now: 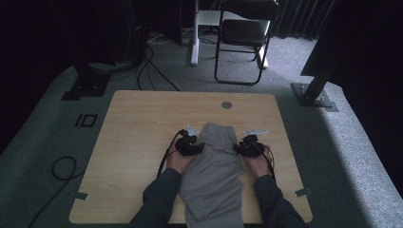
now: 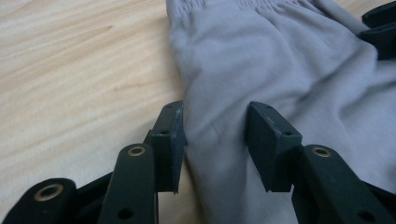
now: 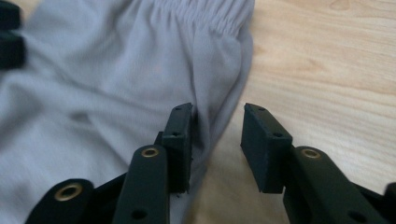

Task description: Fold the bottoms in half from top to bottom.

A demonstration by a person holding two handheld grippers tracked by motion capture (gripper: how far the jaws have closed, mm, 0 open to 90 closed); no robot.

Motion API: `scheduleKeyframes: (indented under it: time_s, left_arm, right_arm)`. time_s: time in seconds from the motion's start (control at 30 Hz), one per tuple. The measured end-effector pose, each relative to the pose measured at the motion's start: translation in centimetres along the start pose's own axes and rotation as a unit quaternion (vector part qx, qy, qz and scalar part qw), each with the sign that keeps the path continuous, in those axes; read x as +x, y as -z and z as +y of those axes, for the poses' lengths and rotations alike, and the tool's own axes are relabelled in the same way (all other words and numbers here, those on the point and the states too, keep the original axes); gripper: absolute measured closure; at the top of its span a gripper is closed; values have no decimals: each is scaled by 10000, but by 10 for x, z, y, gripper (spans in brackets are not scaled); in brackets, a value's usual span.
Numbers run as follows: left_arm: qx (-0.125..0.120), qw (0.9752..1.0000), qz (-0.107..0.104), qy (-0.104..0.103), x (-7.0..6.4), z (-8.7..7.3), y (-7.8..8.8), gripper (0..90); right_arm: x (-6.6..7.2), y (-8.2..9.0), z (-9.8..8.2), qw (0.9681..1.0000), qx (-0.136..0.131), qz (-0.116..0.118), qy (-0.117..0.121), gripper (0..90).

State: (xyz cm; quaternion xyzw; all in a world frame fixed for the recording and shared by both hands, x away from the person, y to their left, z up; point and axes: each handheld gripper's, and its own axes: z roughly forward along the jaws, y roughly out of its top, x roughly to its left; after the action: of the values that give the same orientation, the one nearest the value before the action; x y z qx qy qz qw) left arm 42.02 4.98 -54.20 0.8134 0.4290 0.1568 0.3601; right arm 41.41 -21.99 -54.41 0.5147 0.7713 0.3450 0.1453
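While both stand open, each hand-held gripper (image 1: 198, 148) (image 1: 239, 148) straddles one side edge of the grey trousers (image 1: 215, 166).

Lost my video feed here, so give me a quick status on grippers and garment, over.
Left gripper open, astride the grey shorts' left edge. Right gripper open at their right edge. Shorts flat on table, waistband away from the person. Nothing in the way.

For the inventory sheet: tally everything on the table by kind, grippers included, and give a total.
Grey garment: 1
Black grippers: 2, left gripper and right gripper, both with jaws open at the garment's edges
Total: 3, all on the wooden table
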Motion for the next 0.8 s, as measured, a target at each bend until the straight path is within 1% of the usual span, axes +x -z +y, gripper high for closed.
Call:
scheduleKeyframes:
  time_s: [0.07,0.1,0.13,0.17,0.2,0.27,0.3,0.37,0.4,0.43,0.5,0.53,0.6,0.67,0.7,0.73,0.8]
  left_arm:
    - [23,10000,-16,56,3,5,-3,562]
    - [23,10000,-16,56,3,5,-3,552]
    - [59,9999,-13,136,6,11,-8,552]
    - [35,9998,-12,173,7,13,-9,542]
    - [62,9998,-11,199,8,15,-11,537]
    - [121,9997,-3,234,9,19,-15,530]
    - [144,9996,39,241,9,20,-16,527]
    - [172,9993,56,323,10,22,-20,517]
    - [240,9992,134,281,9,22,-22,516]
    - [279,9991,167,273,9,23,-24,513]
    - [262,9990,184,321,8,25,-26,505]
    - [286,9989,190,309,7,26,-27,505]
    - [365,9988,235,219,5,29,-30,505]
    - [406,9986,237,230,4,31,-33,506]
    - [402,9986,242,245,4,31,-34,506]
    - [380,9987,248,250,3,31,-34,509]
    - [409,9987,278,135,-1,31,-35,518]
  right_arm:
    - [-2,-1,4,9999,-92,-30,-80,587]
    - [-2,-1,4,9999,-92,-30,-80,587]
    - [-2,-1,7,9998,-125,-33,-122,585]
    - [-2,-1,16,9996,-227,-43,-164,583]
    - [-2,-1,19,9994,-265,-60,-201,584]
    - [-1,-2,25,9993,-287,-60,-235,585]
    - [0,-3,28,9992,-299,-76,-242,587]
    - [1,-7,32,9993,-257,-56,-249,579]
    - [2,-10,33,9994,-222,-37,-256,571]
    - [3,-13,34,9996,-171,-53,-227,567]
    - [6,-19,34,9996,-96,-71,-241,560]
    - [7,-21,34,9996,-59,-117,-231,560]
    - [9,-25,33,9995,41,-239,-184,559]
    - [10,-29,32,9993,127,-341,-117,558]
    - [10,-30,31,9992,93,-359,-136,561]
    - [10,-30,31,9992,68,-386,-106,564]
    - [11,-31,32,9989,78,-461,-11,584]
